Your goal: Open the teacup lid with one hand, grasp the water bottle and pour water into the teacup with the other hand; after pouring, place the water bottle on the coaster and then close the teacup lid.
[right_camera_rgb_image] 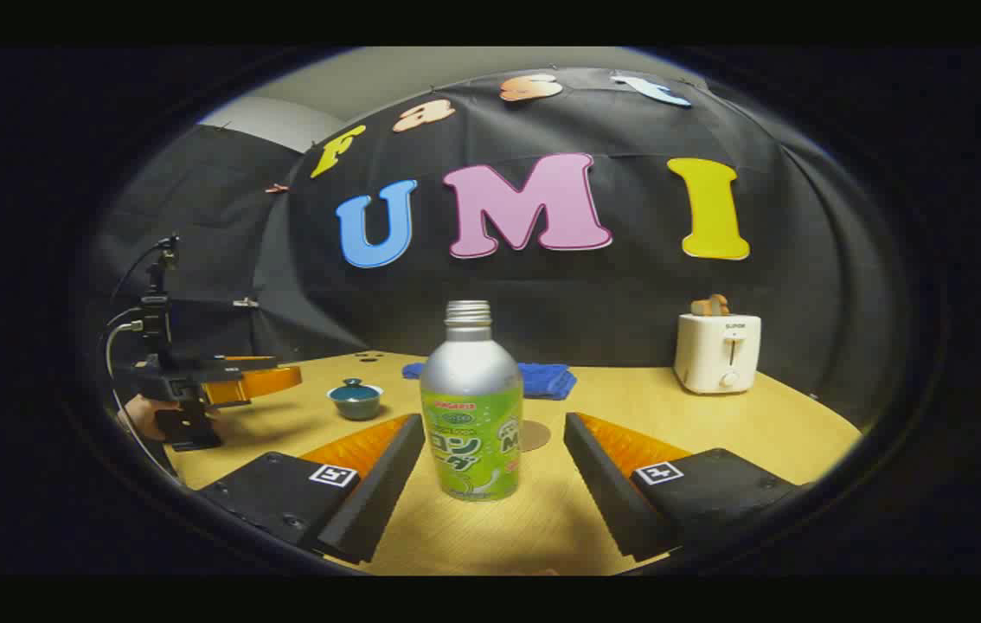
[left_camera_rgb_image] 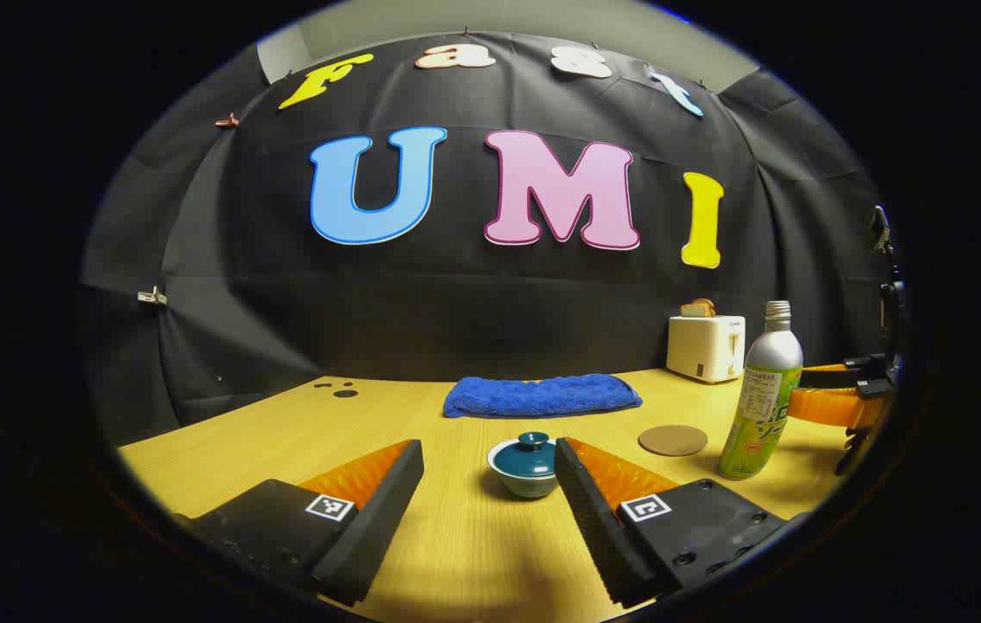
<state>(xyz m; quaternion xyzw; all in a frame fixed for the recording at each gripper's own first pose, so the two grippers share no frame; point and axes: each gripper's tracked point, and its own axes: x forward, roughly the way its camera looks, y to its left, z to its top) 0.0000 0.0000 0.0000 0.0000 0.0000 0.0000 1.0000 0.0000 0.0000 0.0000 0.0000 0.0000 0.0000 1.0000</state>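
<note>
A small teal teacup with its knobbed lid on sits on the wooden table, just ahead of my left gripper, which stands open with the cup near its right finger. The silver and green water bottle stands upright, capless, between the spread fingers of my open right gripper, untouched. A round brown coaster lies flat between cup and bottle. In the left gripper view the bottle stands at the right with the other gripper behind it. In the right gripper view the teacup sits at the left.
A folded blue towel lies at the back of the table. A white toaster with toast stands at the back right. The left gripper and the hand holding it show at the left of the right gripper view.
</note>
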